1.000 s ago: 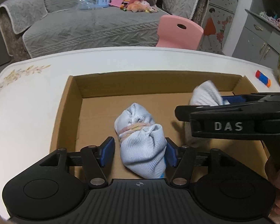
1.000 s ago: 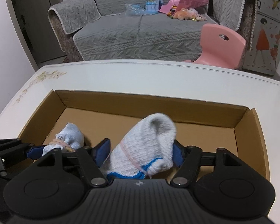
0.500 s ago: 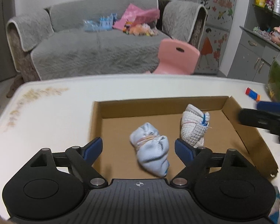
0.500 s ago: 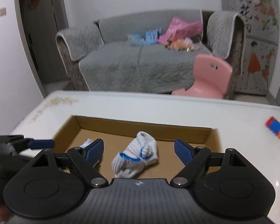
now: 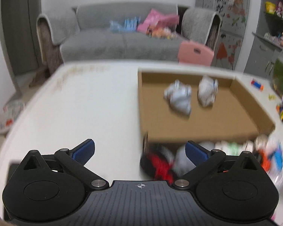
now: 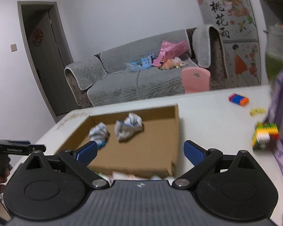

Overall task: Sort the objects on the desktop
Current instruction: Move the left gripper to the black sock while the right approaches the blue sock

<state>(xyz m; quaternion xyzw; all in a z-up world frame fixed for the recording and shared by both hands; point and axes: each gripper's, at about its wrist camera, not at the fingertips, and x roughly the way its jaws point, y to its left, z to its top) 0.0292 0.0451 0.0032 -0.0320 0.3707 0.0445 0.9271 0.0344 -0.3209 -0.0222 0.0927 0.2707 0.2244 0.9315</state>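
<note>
Both claws backed off; socks (image 5: 178, 98) lie in box (image 5: 198, 131).

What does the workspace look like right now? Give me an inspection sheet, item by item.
Surface: white table, mostly bare on the left.
Job's things: two bundled socks lie apart in the cardboard box.
Clutter: blurred items in front of the box; toy bricks to its right.
Grippers: left gripper and right gripper both opening, nothing between the pads.
Cables: nothing seen.
Surroundings: grey sofa, pink chair, door.
</note>
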